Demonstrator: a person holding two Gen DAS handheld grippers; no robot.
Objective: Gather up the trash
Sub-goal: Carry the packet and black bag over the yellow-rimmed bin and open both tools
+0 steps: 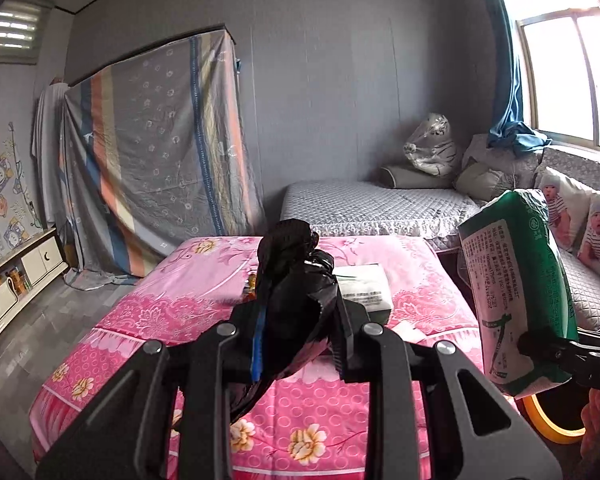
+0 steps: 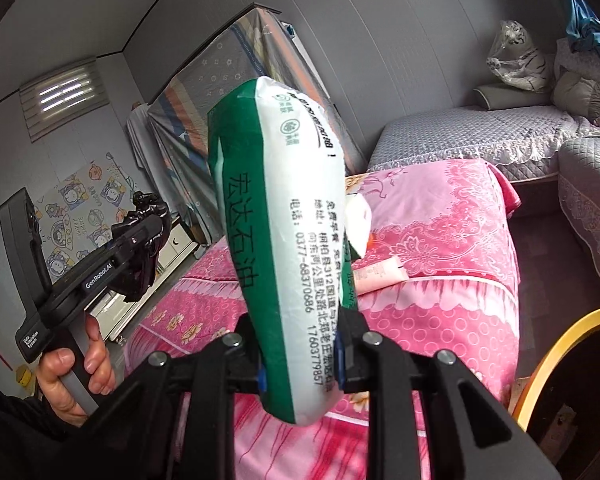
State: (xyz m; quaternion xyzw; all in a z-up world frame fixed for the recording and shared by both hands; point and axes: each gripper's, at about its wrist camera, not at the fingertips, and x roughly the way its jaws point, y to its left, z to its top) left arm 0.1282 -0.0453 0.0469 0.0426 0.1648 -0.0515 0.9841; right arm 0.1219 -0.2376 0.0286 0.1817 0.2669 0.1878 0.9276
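My left gripper (image 1: 298, 332) is shut on a crumpled black plastic bag (image 1: 296, 280) and holds it above the pink table cover (image 1: 180, 300). It also shows in the right wrist view (image 2: 140, 236) at the left. My right gripper (image 2: 300, 356) is shut on a green and white packet (image 2: 280, 248) and holds it upright in the air. The packet also shows in the left wrist view (image 1: 516, 288) at the right. A white packet (image 1: 366, 290) and a small orange item (image 1: 252, 282) lie on the cover beyond the black bag. A pink tube (image 2: 380, 274) lies on the cover.
A yellow-rimmed bin (image 2: 560, 360) stands low at the right of the table; it also shows in the left wrist view (image 1: 556, 424). A grey sofa (image 1: 372, 204) runs along the back and right. A draped cabinet (image 1: 156, 160) and a low white cupboard (image 1: 16, 284) stand at the left.
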